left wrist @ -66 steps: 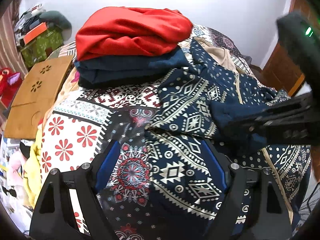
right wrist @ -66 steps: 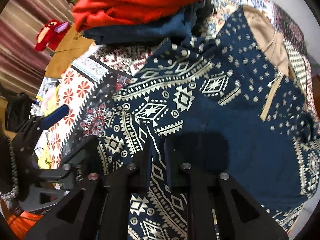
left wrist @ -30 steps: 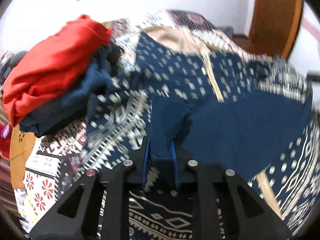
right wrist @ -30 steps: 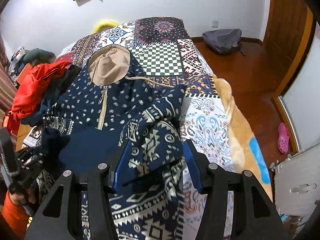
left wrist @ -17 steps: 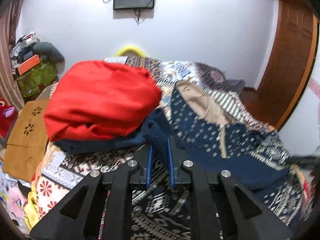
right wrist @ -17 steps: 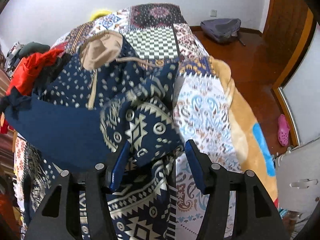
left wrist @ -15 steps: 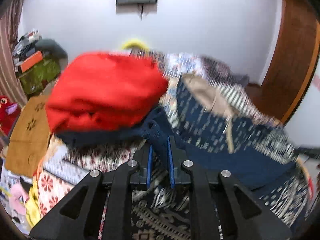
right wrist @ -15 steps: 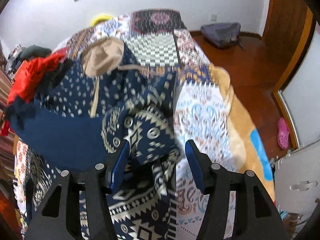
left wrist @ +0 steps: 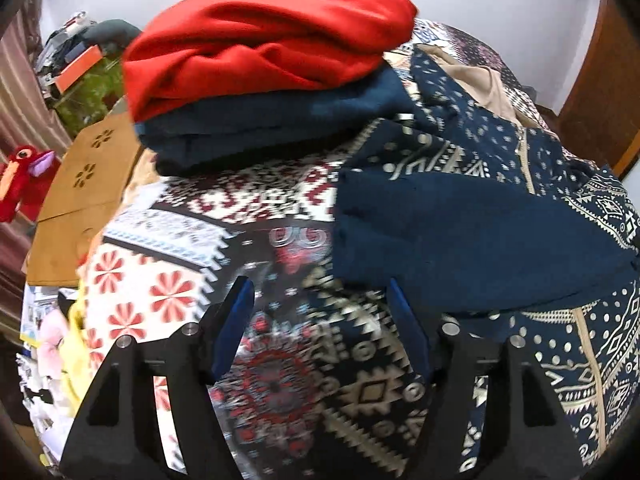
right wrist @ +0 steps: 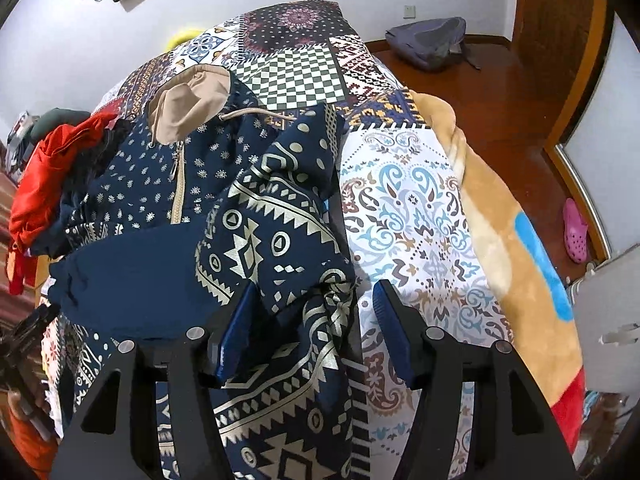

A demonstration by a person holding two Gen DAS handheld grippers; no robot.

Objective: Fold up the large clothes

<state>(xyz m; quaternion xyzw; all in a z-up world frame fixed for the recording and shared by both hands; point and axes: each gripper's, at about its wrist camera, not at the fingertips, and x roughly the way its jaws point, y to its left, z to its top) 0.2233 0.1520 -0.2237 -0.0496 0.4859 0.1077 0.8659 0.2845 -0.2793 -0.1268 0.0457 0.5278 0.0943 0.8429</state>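
Released since half a second ago: my left gripper (left wrist: 320,320), which was pinching a plain navy cuff, now has its blue pads spread wide and hangs empty over the patchwork-print bedspread (left wrist: 160,264). That navy sleeve end (left wrist: 460,236) lies across the front of the navy hooded zip jacket with cream geometric print (right wrist: 160,184), so I judge the left sleeve fold as done.

My right gripper (right wrist: 312,328) also has its jaws apart, with the other patterned sleeve (right wrist: 280,216) bunched loosely between and in front of them; nothing is clamped. That sleeve sits heaped at the jacket's right edge, not flat, so it probably needs regripping and laying across next.

The jacket lies spread face up on the bed, its beige-lined hood (right wrist: 188,100) toward the far wall, zip up the middle.

Counts:
- One jacket being folded, two sleeves.
- Two folded garments stacked just beside it: a red fleece (left wrist: 264,36) on top of a dark navy one (left wrist: 276,120).
- One tan wooden board (left wrist: 80,196).
- One red plush toy (left wrist: 20,184).
- One grey backpack (right wrist: 428,40) on the floor.
- One pink clog (right wrist: 576,228).
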